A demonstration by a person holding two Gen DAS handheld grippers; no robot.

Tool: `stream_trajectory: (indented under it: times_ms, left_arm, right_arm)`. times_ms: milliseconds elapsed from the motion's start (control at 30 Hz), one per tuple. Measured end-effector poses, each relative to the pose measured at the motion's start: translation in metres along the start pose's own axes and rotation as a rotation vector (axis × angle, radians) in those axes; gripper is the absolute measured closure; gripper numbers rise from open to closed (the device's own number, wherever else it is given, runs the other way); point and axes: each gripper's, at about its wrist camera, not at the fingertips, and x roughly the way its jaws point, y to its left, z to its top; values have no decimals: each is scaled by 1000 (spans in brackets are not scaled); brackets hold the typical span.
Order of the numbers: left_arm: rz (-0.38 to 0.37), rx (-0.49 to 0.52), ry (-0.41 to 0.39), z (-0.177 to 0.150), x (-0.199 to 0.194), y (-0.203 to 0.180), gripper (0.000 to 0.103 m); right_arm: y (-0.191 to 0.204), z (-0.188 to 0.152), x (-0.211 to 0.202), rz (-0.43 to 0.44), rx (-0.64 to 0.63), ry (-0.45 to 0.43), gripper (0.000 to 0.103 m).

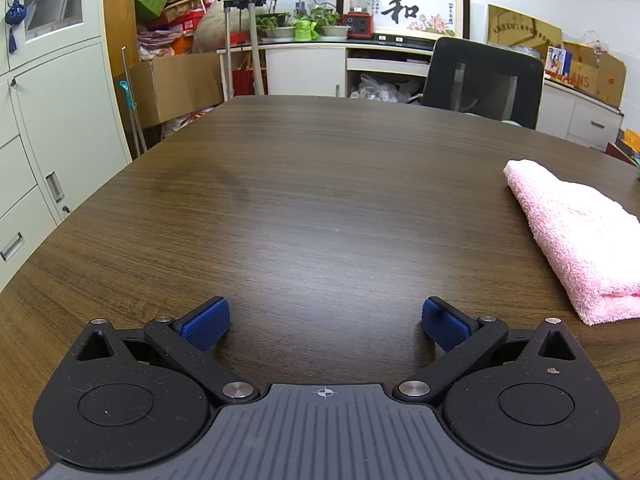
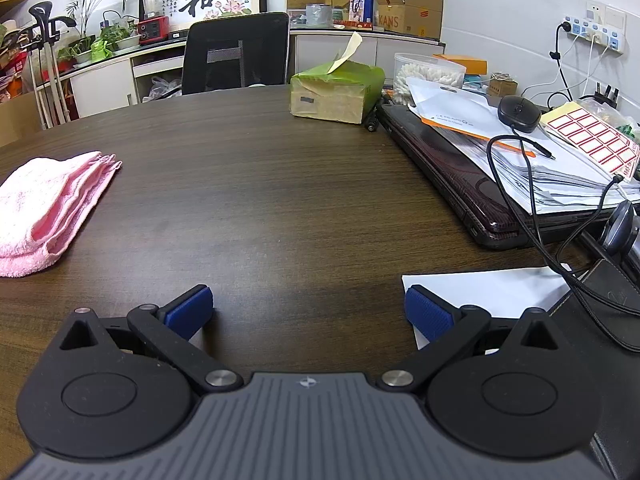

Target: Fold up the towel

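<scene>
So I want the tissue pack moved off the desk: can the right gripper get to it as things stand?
Probably yes. The right gripper is open and empty, and only bare table lies between it and the green tissue pack. The laptop sits off to the right, out of the way.
</scene>
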Motion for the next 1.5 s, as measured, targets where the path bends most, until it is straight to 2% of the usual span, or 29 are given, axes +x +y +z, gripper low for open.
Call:
stream_trajectory:
  times_ms: [1500]
  left_arm:
    - [3,-2,6,0,-2,3,0]
  right_arm:
    - [0,0,-1,0,1,1,0]
